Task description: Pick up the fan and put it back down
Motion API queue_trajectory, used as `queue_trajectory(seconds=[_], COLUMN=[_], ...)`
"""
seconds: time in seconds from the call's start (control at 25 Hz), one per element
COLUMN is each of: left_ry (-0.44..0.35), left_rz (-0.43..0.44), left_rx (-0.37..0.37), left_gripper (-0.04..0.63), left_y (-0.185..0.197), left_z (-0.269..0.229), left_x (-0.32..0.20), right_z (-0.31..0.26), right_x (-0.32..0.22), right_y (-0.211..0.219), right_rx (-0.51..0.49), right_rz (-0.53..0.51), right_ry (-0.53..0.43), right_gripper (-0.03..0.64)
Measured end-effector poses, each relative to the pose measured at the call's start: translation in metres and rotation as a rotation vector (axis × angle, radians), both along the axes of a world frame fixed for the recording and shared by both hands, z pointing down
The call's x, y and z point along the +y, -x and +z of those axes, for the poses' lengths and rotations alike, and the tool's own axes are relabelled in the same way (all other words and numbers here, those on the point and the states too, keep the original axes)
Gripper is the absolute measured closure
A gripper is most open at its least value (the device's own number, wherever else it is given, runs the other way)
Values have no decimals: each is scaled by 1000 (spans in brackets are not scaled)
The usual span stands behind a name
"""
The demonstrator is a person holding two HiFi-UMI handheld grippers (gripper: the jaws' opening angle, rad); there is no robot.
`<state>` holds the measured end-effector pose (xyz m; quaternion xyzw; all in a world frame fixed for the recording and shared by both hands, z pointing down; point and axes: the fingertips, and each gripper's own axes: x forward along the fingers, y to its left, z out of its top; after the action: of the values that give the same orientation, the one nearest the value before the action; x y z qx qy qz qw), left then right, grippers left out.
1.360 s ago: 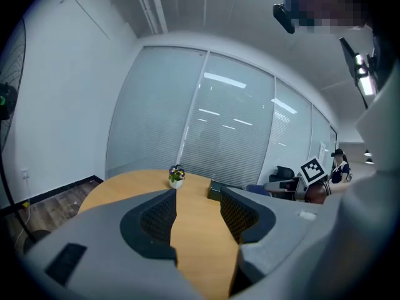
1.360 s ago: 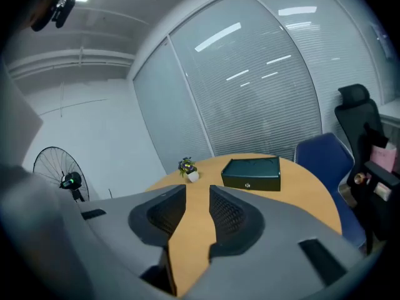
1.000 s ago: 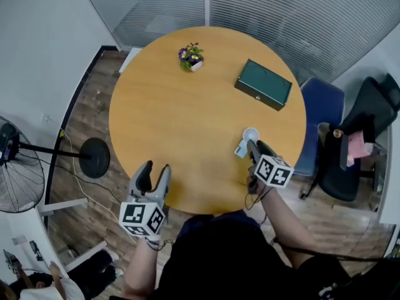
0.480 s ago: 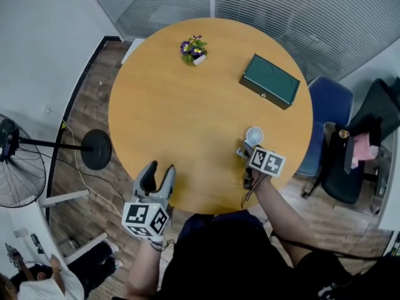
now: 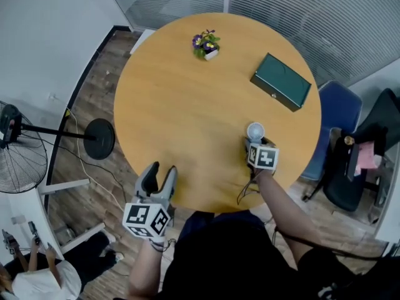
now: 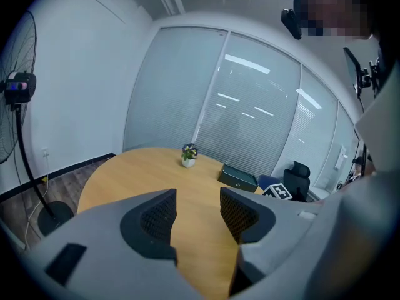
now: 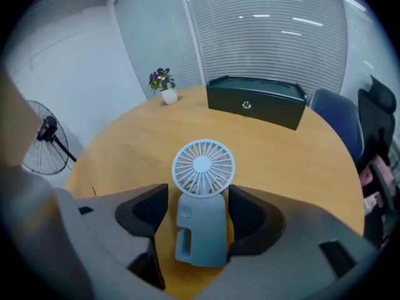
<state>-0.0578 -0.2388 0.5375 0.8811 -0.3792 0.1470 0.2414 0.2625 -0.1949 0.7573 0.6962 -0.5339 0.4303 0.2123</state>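
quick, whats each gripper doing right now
left gripper: open, nothing between its jaws
right gripper: open, jaws have just been opening, fan stands between them, not clamped

Left tool [image 5: 160, 169] and right tool [image 5: 252, 144]: grey moulded shells, black textured pads [image 6: 157, 214], white cubes [image 5: 146, 220] bearing black square markers. The operator wears a black top [image 5: 225, 255].

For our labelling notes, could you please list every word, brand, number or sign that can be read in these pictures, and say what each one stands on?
No words or numbers can be read in any view.
Marker cubes: black-and-white square patterns, not letters.
Dark green box: a small round fitting on its front, with no legible print.
Small fan: no brand or label shows.
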Motion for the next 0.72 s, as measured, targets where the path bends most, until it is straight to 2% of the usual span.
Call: queue_trajectory(seconds=[0.12, 0.24, 0.32, 0.48, 0.72], left_ry=[-3, 5, 7, 0, -6], left_rz=[-6, -19, -24, -24, -24], left_rx=[7, 8, 11, 21, 34], left_gripper=[379, 379, 379, 379, 379], left_y=[1, 4, 5, 4, -2], left_z=[0, 0, 0, -5, -13], left_x=[4, 8, 10, 14, 26], right_z=[8, 10, 10, 3, -28], right_x=[3, 5, 5, 7, 10], right_y=[0, -2, -5, -5, 4], right_rx=[65, 94, 81, 11, -35], right_rz=[-57, -61, -46, -45, -66], right_ry=[34, 18, -8, -53, -143], right_gripper=[315, 345, 390, 394, 394])
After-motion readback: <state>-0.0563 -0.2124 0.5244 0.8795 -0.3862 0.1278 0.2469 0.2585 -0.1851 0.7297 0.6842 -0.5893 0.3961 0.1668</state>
